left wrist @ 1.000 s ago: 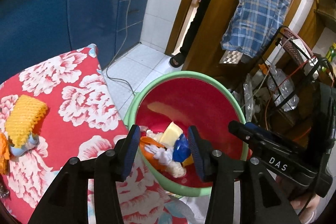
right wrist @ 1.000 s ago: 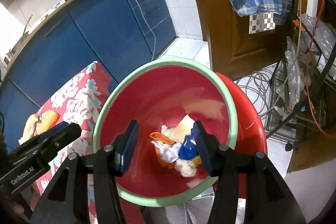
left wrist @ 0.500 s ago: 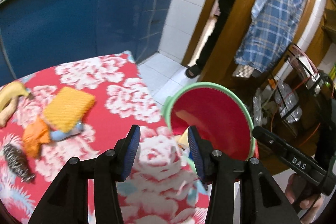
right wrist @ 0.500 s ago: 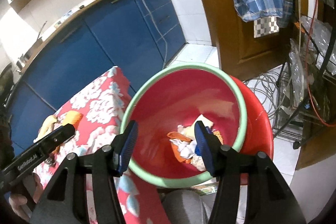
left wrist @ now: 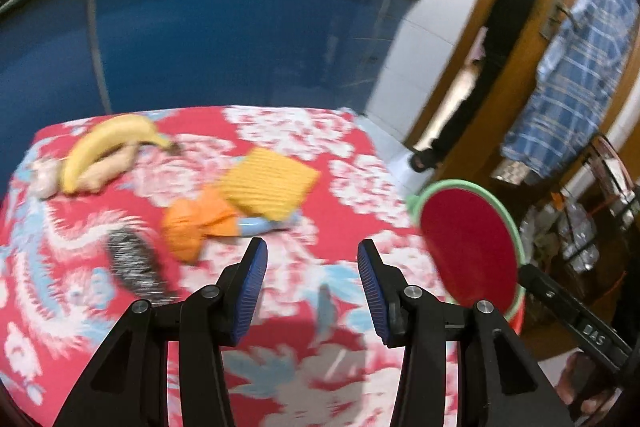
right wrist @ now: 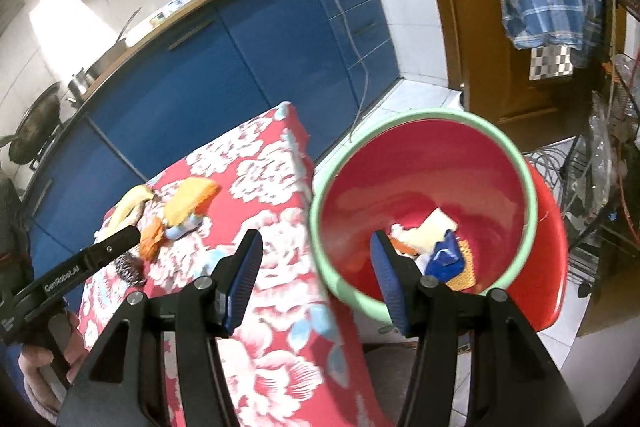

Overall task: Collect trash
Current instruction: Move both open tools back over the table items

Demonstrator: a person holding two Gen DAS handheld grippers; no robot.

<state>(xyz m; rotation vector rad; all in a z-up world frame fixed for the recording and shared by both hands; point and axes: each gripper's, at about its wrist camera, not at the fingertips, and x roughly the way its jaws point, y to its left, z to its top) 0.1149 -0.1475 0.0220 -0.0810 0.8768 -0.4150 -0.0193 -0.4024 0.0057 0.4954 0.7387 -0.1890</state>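
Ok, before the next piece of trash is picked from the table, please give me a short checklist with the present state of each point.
1. left gripper jaws open, nothing between them: ok.
2. right gripper jaws open, nothing between them: ok.
3. Trash on the tablecloth in view, orange wrapper nearest the left gripper: ok.
4. Red basin beside the table, mouth unobstructed: ok.
5. Whether the yellow sponge and the banana count as trash: cannot tell.
6. Left wrist view sharp enough for aiming: not ok, blurred.

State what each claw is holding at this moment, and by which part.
Nothing is held. The left claw stands open above the floral cloth; the right claw stands open, empty, near the red bin.
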